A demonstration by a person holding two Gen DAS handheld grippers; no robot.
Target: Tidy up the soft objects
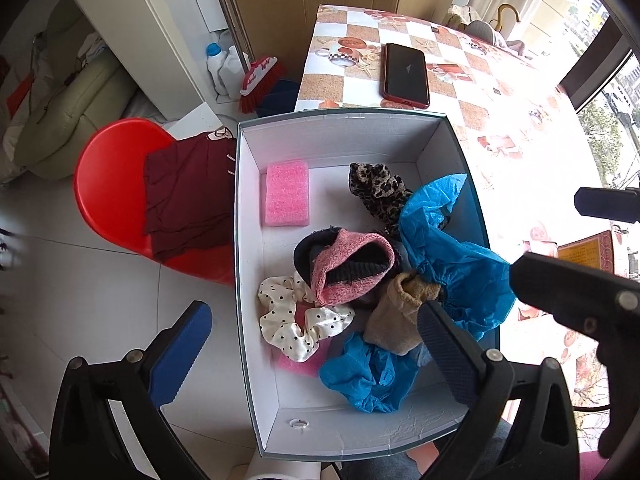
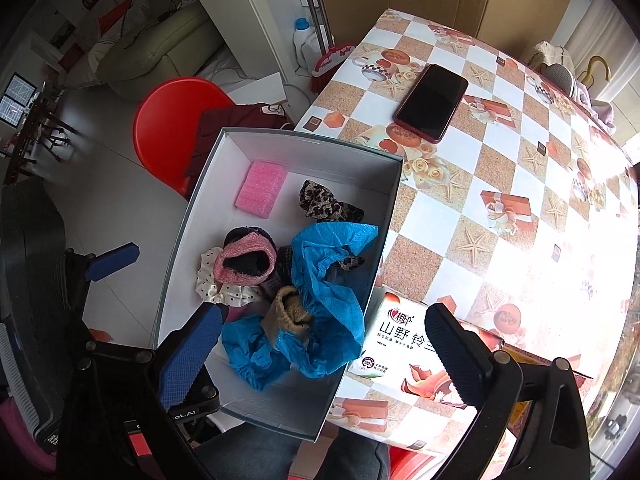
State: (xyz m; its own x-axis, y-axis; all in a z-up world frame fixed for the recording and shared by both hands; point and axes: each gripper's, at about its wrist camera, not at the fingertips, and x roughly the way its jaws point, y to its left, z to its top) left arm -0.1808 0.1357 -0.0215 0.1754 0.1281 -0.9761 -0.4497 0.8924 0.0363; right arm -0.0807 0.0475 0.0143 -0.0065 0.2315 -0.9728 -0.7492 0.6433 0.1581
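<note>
A white cardboard box point(image 1: 340, 140) point(image 2: 316, 156) lies on the edge of the table and holds soft things. At its far end lie a pink foam pad point(image 1: 287, 193) point(image 2: 262, 189) and a leopard scrunchie point(image 1: 380, 192) point(image 2: 320, 200). Nearer lie a pink knitted sock point(image 1: 352, 268) point(image 2: 246, 262), a polka-dot scrunchie point(image 1: 296, 320), a beige sock point(image 1: 394, 320) point(image 2: 290, 310) and two blue shoe covers point(image 1: 452, 248) point(image 2: 332, 280). My left gripper point(image 1: 316, 354) hangs open above the pile, pads touching nothing. My right gripper point(image 2: 324, 354) is open too, over the box's near right side.
The checkered tablecloth point(image 2: 500, 152) carries a red-cased phone point(image 1: 406, 76) point(image 2: 434, 102) and a tissue pack point(image 2: 404, 352) beside the box. Left of the box stands a red chair point(image 1: 108, 184) with a maroon garment point(image 1: 188, 196). A red broom point(image 1: 260, 80) leans at the back.
</note>
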